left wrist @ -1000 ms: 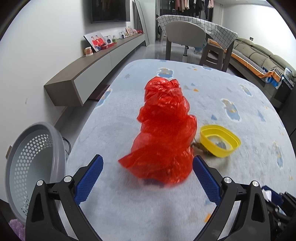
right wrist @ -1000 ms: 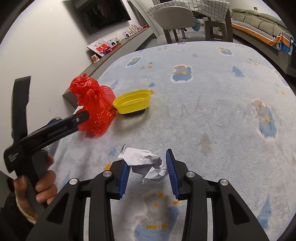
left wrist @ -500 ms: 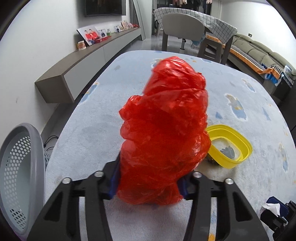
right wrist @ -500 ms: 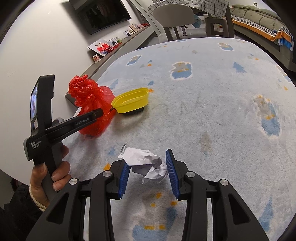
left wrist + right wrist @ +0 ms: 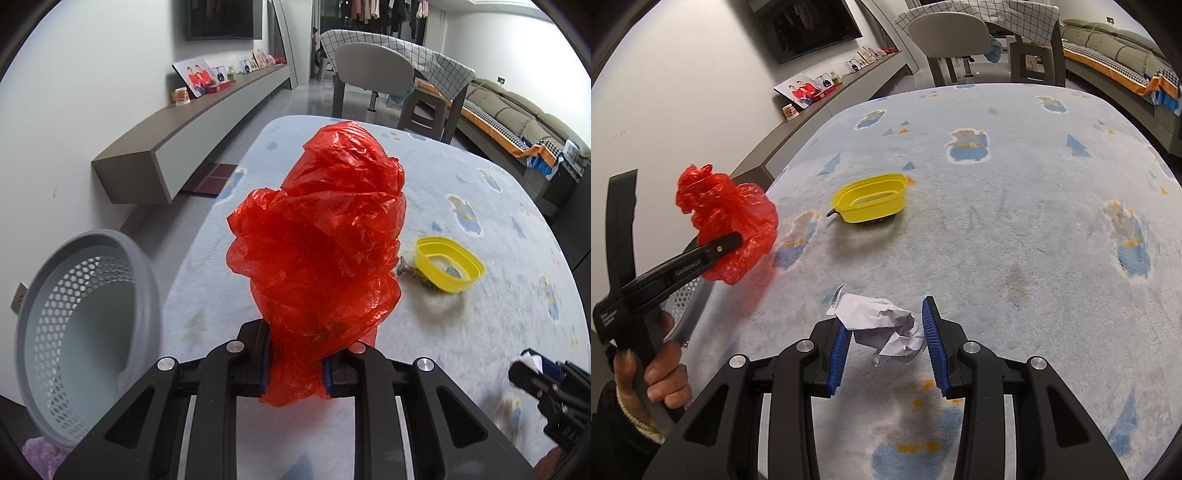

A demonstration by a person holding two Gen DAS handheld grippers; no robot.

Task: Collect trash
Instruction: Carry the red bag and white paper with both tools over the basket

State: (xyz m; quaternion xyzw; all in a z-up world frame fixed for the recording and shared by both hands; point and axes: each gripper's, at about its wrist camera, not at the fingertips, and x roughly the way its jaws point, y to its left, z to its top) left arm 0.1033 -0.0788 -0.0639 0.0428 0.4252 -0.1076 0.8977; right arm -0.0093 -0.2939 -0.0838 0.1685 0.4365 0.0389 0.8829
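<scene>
Left gripper [image 5: 295, 363] now clamped tight on the crumpled red plastic bag [image 5: 321, 236]; a second ago its jaws stood wide with the bag sitting between them on the pale blue patterned rug [image 5: 480, 206], untouched. Bag now bunches up ahead of the blue pads, its lower end pinched between them, and in the right wrist view it appears clear of the rug, above the rug's left edge. Grey perforated plastic basket [image 5: 85, 332] lies close on the gripper's left, mouth turned toward it; judged the drop point, so pick is done and carry comes next. Right gripper [image 5: 886, 343] unchanged: narrow, both pads against the crumpled white paper wad [image 5: 882, 325], which looks held. Yellow oval plastic tub [image 5: 448, 269] sits on the rug ahead and right of the left gripper, something small and dark beside it, too unclear to name. Bag is light and loose; a trailing fold could snag the basket rim.
</scene>
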